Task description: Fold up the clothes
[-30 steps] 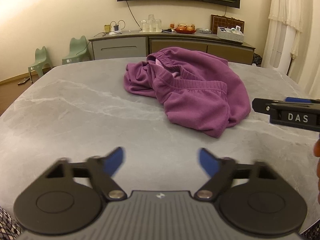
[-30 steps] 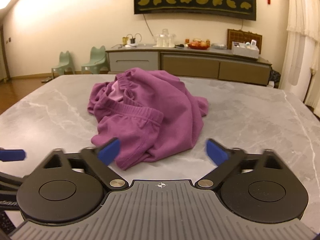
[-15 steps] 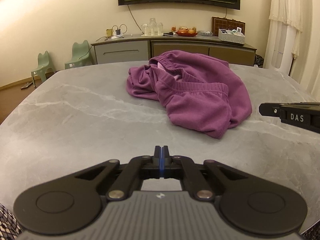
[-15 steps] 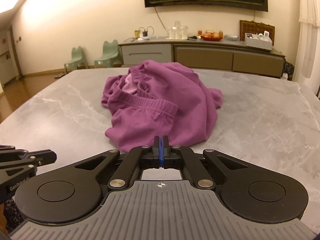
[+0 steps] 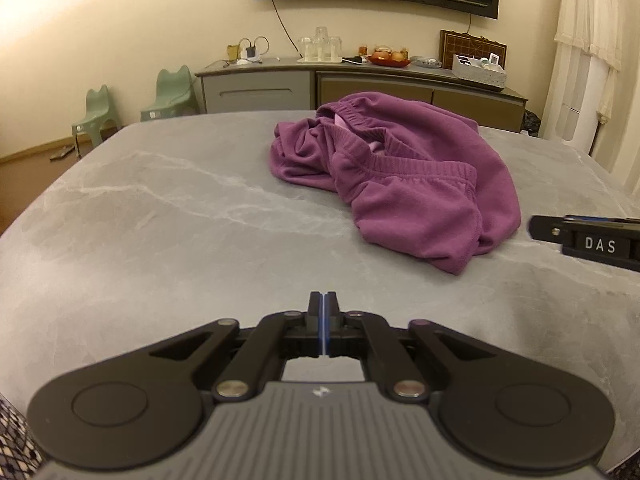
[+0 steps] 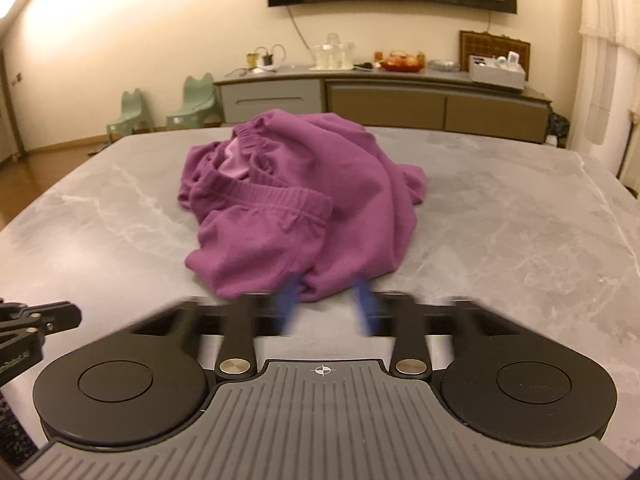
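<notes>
purple garment (image 6: 304,204) bunched in heap mid tabletop (image 6: 500,240), waistband and hems tangled – grab blind and you pinch two layers, fold comes out skewed; smooth stone, so heap likely slides if you drag it

left hand-held gripper (image 5: 324,320): pads look together, starting to open, nothing between, tilted down over bare tabletop short of heap

right hand-held gripper (image 6: 326,300): jaws opening, blurred, empty, tips just beside near hem, angled down

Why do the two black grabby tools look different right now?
The left tool has its blue pads almost together and just starting to open; the right tool has its pads well apart and opening fast, so they look blurry. The right tool sits nearer the purple clothes. Both hold nothing, above the grey table.
</notes>
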The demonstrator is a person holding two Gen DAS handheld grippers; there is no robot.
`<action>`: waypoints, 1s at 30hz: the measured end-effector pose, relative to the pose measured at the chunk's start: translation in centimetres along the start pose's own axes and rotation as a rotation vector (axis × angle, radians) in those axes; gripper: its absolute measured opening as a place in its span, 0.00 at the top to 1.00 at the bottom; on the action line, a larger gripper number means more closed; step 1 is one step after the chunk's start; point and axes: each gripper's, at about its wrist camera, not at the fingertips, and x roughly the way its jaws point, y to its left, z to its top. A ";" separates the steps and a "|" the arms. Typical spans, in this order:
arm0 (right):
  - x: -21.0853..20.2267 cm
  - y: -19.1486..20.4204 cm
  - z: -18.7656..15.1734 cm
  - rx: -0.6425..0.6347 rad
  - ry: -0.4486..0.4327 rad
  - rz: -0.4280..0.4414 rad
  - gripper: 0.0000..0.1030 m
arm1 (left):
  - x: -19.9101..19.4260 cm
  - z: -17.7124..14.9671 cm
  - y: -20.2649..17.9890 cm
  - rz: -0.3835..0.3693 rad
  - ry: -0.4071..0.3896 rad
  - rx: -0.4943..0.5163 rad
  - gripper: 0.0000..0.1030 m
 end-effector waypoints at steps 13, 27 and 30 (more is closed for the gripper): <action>0.8 0.1 0.1 -0.012 0.014 -0.050 0.18 | -2.6 6.3 -0.2 -0.028 -0.057 0.062 0.00; 9.1 0.6 2.2 -0.081 0.073 -0.084 0.12 | 9.6 8.8 5.7 -0.160 0.099 -0.112 0.03; 11.4 1.2 3.0 -0.141 0.087 -0.030 0.25 | 10.2 10.0 7.4 -0.207 0.110 -0.196 0.02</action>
